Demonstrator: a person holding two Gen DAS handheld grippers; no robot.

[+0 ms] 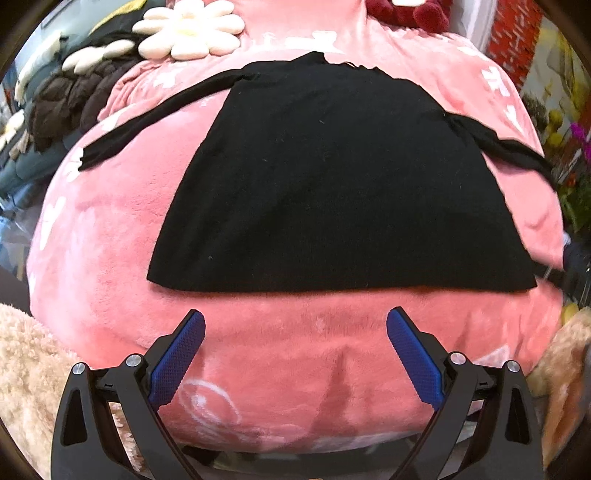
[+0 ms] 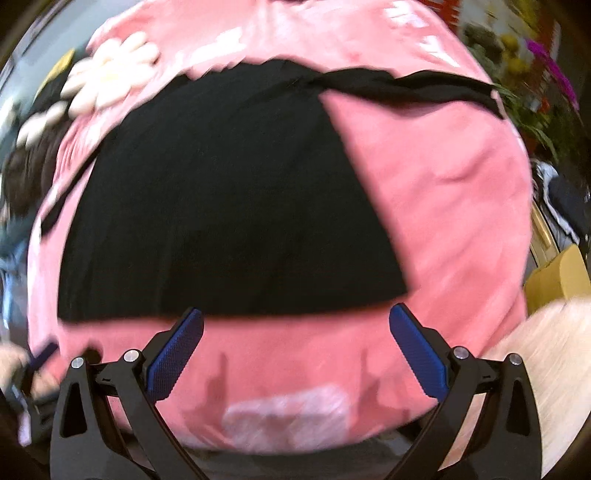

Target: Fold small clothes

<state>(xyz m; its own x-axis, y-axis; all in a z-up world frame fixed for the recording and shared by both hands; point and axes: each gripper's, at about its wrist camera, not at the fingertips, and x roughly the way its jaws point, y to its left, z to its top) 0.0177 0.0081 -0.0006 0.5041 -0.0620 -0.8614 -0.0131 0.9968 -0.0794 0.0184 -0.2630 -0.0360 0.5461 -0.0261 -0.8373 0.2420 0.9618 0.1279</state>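
A black long-sleeved top (image 1: 332, 184) lies flat on a pink fleece blanket (image 1: 258, 325), hem toward me, both sleeves spread out to the sides. My left gripper (image 1: 295, 321) hovers open just short of the hem, nothing between its blue pads. In the right wrist view the same black top (image 2: 229, 206) fills the left and centre, its right sleeve (image 2: 417, 86) stretched across the top. My right gripper (image 2: 295, 321) is open and empty, its tips level with the hem near the top's right corner. That view is motion-blurred.
White flower-shaped cushions (image 1: 188, 31) and a heap of dark clothes (image 1: 70, 103) lie at the back left. Beige fluffy fabric (image 1: 26, 369) sits at the lower left. Potted flowers (image 2: 532, 74) and a yellow box (image 2: 561, 277) stand at the right edge.
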